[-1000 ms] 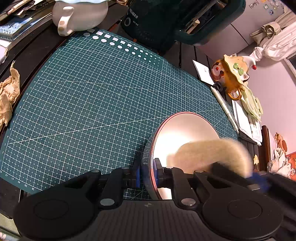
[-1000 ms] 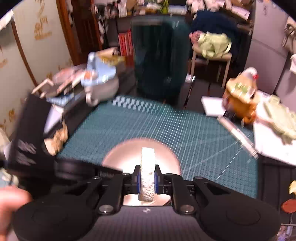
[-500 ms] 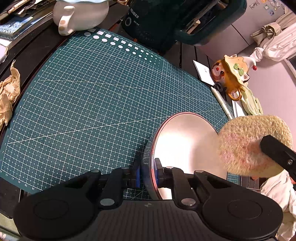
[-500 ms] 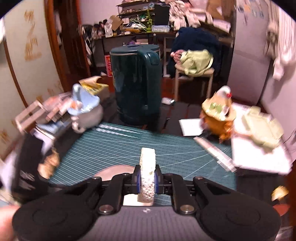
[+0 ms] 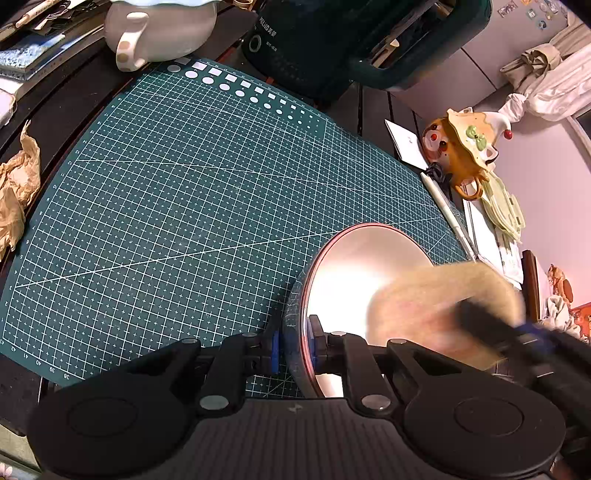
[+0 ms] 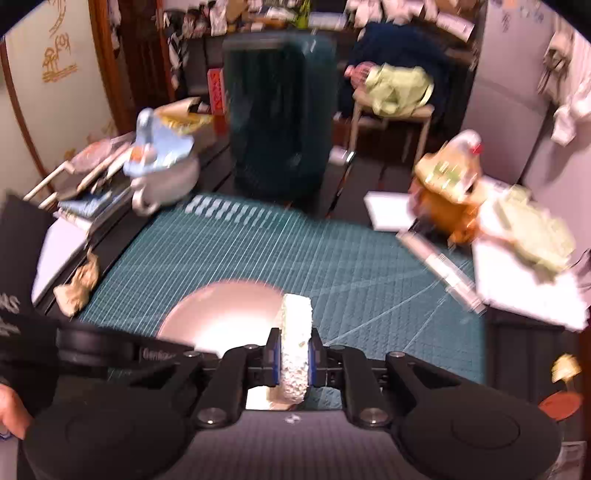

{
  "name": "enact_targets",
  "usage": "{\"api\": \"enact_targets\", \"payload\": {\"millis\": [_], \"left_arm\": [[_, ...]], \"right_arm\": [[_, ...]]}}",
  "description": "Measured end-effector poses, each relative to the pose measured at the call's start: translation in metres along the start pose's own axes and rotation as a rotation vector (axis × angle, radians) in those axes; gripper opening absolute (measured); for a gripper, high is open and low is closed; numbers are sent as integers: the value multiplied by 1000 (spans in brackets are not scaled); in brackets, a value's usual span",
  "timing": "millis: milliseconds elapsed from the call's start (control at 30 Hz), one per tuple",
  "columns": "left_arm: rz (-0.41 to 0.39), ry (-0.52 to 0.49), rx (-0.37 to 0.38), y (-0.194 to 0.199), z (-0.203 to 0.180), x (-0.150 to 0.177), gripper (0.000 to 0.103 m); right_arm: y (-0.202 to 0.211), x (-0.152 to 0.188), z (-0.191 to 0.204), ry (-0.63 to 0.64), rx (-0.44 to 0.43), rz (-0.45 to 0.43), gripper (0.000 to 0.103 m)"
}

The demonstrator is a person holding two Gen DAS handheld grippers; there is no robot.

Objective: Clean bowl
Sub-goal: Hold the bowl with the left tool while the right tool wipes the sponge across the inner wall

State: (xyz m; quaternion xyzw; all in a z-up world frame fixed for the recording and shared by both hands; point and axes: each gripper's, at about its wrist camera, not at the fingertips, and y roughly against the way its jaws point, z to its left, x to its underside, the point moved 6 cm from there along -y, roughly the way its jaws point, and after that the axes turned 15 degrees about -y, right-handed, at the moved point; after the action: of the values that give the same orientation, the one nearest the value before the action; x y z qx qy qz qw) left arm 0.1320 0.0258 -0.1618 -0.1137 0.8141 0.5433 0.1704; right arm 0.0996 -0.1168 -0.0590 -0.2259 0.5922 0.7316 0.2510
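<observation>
Bowl of shiny metal with a thin reddish rim (image 5: 354, 280) is sitting tilted at the near right part of the dark green gridded cutting mat (image 5: 192, 192), its bright inside facing the right. Left gripper (image 5: 294, 349) is pinching the bowl's near rim, one blue-padded finger outside the wall and one inside, jaws nearly closed on the thin metal. Round pale yellow sponge (image 6: 295, 343) is standing on edge between the fingers of the right gripper (image 6: 294, 356), which is squeezing it tightly; in the left view the sponge (image 5: 439, 306) is appearing blurred over the bowl's inner face, though whether it is touching the metal I cannot tell. Beyond the mat a tall dark green kettle (image 6: 279, 114) is standing, with a white ceramic teapot (image 5: 159, 33) at its left. Crumpled brown paper (image 5: 16, 188) is lying off the mat's left edge, and an orange clown-shaped figurine (image 5: 465, 151) is sitting off its right edge.
</observation>
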Motion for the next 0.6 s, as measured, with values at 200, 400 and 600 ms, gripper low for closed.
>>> {"api": "enact_targets", "payload": {"millis": [200,400,600], "left_arm": [[-1,-4,-2,1,1,0,13],[-2,-7,-4,1,0,0,13],[-3,-6,-6,0,-2,0,13]], "right_arm": [[11,-9,0,-86,-151,29,12],[-29,15,8,-82,-137,167,12],[-21,11,6,34,41,48,12]]}}
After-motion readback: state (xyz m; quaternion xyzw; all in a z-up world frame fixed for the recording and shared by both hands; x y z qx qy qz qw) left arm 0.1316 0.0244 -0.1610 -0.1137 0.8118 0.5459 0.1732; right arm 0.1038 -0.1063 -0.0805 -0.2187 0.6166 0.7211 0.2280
